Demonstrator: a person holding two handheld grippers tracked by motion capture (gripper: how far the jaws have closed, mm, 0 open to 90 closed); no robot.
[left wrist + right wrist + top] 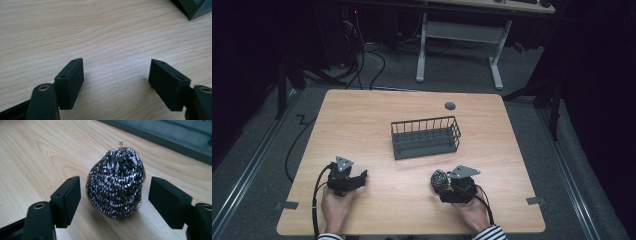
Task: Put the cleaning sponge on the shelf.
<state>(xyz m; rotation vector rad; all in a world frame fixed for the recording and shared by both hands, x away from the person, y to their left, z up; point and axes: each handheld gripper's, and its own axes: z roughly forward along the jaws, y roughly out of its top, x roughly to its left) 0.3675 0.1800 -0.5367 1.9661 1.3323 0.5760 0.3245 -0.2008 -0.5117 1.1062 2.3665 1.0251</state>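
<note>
A steel-wool scourer (pixel 116 182) sits on the wooden table (pixel 377 120) at the front right. My right gripper (pixel 114 183) stands open around it, one black pad on each side with a small gap on both, so the pads do not press it. In the high view the scourer (pixel 439 178) lies just left of the right gripper (pixel 446 186), which a hand holds near the front edge. My left gripper (pixel 360 178) rests low at the front left. It is open, and between its fingertips (pixel 117 63) there is only bare wood.
A dark wire basket (pixel 427 150) stands mid-table, beyond both grippers, and its corner (pixel 197 8) shows at the top right of the left gripper view. A round grey grommet (pixel 450 105) sits near the far edge. Cables trail from both grippers toward the person.
</note>
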